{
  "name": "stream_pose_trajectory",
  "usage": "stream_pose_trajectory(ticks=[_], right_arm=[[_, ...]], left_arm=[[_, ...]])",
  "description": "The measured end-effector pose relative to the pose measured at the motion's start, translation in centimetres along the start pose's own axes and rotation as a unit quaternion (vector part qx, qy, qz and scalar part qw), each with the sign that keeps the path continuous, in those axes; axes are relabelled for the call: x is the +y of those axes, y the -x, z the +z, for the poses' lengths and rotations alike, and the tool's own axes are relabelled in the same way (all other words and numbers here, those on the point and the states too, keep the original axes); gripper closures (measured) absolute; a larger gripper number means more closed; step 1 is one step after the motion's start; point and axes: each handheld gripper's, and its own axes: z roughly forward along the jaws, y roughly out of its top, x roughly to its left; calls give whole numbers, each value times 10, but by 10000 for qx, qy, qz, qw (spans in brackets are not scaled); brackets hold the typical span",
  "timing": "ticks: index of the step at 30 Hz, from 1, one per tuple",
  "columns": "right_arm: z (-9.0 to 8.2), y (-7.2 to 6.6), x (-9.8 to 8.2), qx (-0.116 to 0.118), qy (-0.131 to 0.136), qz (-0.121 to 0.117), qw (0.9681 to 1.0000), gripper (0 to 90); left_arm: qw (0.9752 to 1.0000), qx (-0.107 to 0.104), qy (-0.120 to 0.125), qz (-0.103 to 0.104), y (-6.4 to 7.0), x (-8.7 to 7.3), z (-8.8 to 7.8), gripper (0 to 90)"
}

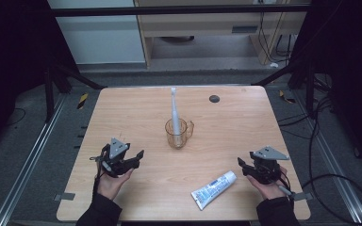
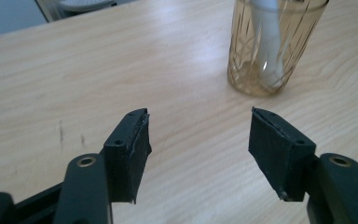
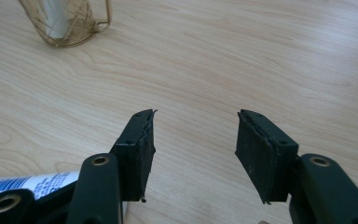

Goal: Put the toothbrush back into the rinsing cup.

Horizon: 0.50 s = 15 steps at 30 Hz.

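- Black pads of our left tool [image 2: 199, 140] stand spread wide with nothing between them, aimed at bare wood just short of the amber glass mug [image 2: 274, 46].
- Our right tool [image 3: 196, 140] is likewise spread and empty, low at the near right of the table [image 1: 122, 108], with the toothpaste tube [image 1: 213, 189] lying just beside it on its inner side.
- We judge the mug the main risk: it stands mid-table with the white electric toothbrush [image 1: 173, 113] upright inside, rising well above the rim, so the load is top-heavy.
- If our left tool swings in and clips the glass wall or the brush, the mug may tip or slide, and the brush may spill out.
- If our right tool closes on the tube's flat crimped end, the tube may slip; a hard squeeze on its body may press paste toward the cap.
- Glass is slick; a pinch on the rim may skid.
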Motion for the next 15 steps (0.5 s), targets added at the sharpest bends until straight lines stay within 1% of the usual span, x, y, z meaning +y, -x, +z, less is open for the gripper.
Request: stream_pose_trajectory(ticks=[3,5,7,8,10,12,15], right_arm=[[-3,-2,-1,62,-56,-28,10000,471],[-5,-3,-3,144,-147,-67,9998,491],[-7,-4,-3,163,-185,-26,9997,496],[-7,-4,-4,180,-200,-78,9996,500],[-9,-4,-6,256,-256,-31,9993,508],[-9,-5,-6,283,-265,-44,9992,509],[-10,-8,-8,277,-252,-178,9991,508]], left_arm=[[9999,-11,-102,-87,-3,-7,-4,401],[9998,82,-156,-65,-4,-11,-7,419],[9996,164,-204,-100,-6,-15,-11,421],[9995,201,-207,-125,-8,-16,-12,423],[9994,288,-172,-128,-11,-19,-16,432],[9992,355,-158,-97,-14,-22,-18,437],[9989,454,-148,-27,-17,-27,-21,458]])
